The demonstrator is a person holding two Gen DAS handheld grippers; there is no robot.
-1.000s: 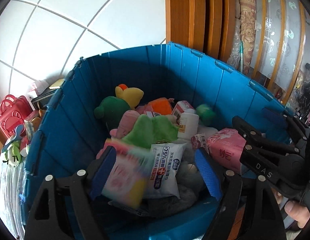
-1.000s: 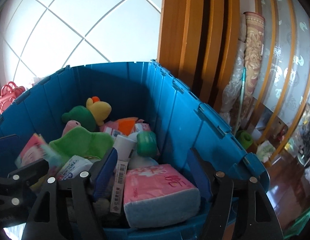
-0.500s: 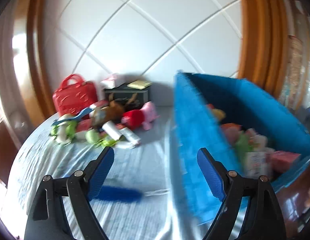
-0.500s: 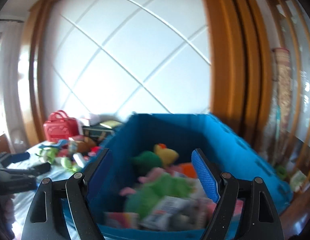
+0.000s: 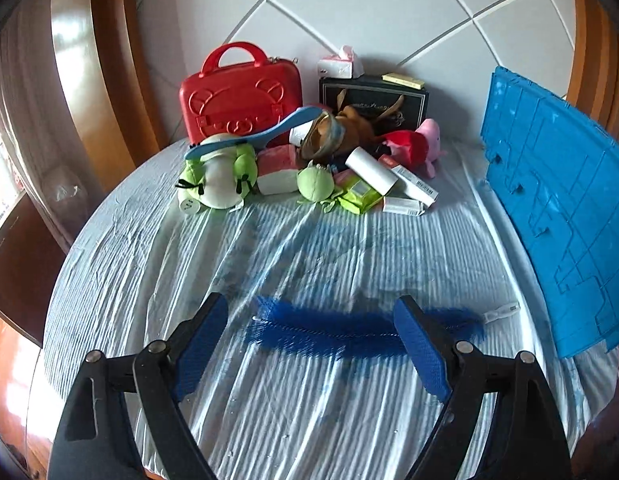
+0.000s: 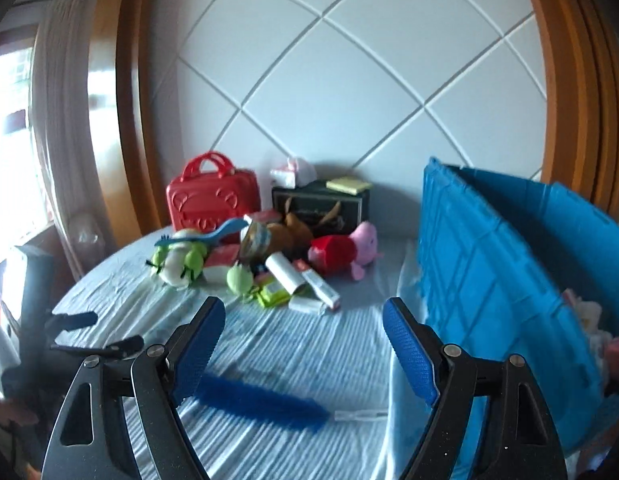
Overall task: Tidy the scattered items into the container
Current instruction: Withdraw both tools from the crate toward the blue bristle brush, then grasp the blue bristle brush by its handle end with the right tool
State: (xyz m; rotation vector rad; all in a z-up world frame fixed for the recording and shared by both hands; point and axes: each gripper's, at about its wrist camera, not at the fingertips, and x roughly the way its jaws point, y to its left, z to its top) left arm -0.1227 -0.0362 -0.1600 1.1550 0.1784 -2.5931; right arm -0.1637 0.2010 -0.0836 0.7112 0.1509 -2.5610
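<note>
A blue bristle brush (image 5: 349, 330) with a white handle lies on the pale striped sheet (image 5: 269, 264), just beyond my open left gripper (image 5: 311, 304), partly behind its right finger. The right wrist view has the same brush (image 6: 261, 404) low between the open fingers of my right gripper (image 6: 303, 306), which hovers empty. The blue container (image 5: 557, 208) stands at the right; a few items show inside the container (image 6: 509, 280) at its near end. A heap lies at the far end: a green frog plush (image 5: 217, 176), a pink pig plush (image 5: 413, 146) and a white roll (image 5: 371, 170).
A red toy case (image 5: 241, 96) and a black box (image 5: 373, 98) with a tissue pack on it stand against the white panelled wall. Wooden frames flank both sides. My left gripper (image 6: 95, 332) shows at the left edge of the right wrist view.
Both grippers have swung left, away from above the container's contents, and now face the sheet, the brush and the heap. The packets seen between the jaws a second ago are gone from them.
</note>
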